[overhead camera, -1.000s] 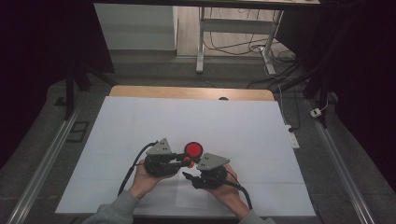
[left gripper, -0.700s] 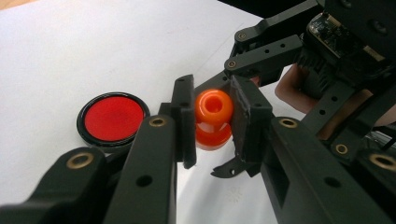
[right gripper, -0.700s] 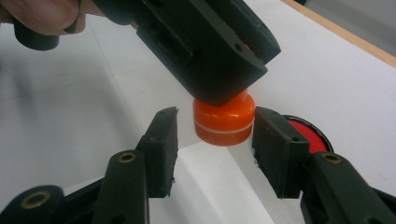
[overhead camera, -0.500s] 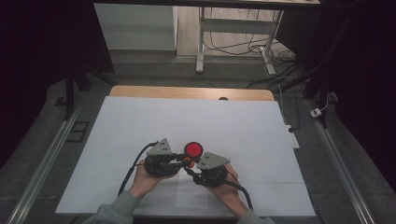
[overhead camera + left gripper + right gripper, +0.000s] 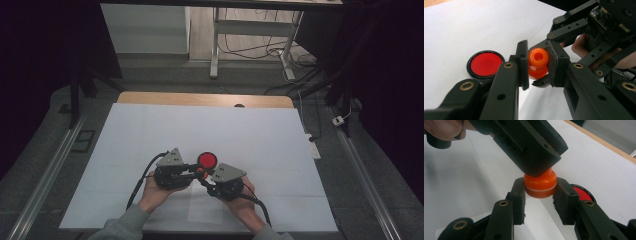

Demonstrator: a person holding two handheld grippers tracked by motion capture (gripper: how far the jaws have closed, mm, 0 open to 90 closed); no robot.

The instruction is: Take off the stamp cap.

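A small orange knob-shaped piece (image 5: pixel 200 172) hangs just above the white table sheet (image 5: pixel 150 130) between both grippers. My left gripper (image 5: pixel 538 62) is shut on the upper, ring-topped part of the orange piece (image 5: pixel 538 57). My right gripper (image 5: pixel 539 191) comes in from the opposite side. Its jaws have just been closing, and its pads now press on the wider lower part of the orange piece (image 5: pixel 539 185). A red disc with a black rim (image 5: pixel 207 160) lies flat on the sheet just beyond the jaws. The same red disc (image 5: pixel 485 64) sits left of the left gripper's jaws.
A person's hands hold both grippers near the sheet's front edge, with cables trailing back. A wooden table edge (image 5: pixel 200 99) shows beyond the sheet. Metal rails (image 5: pixel 45 175) run along both sides, and table legs with cables stand on the floor behind.
The right gripper's jaws have drawn together onto the orange piece's lower part. Both hands, the left gripper and the red disc have kept their places.
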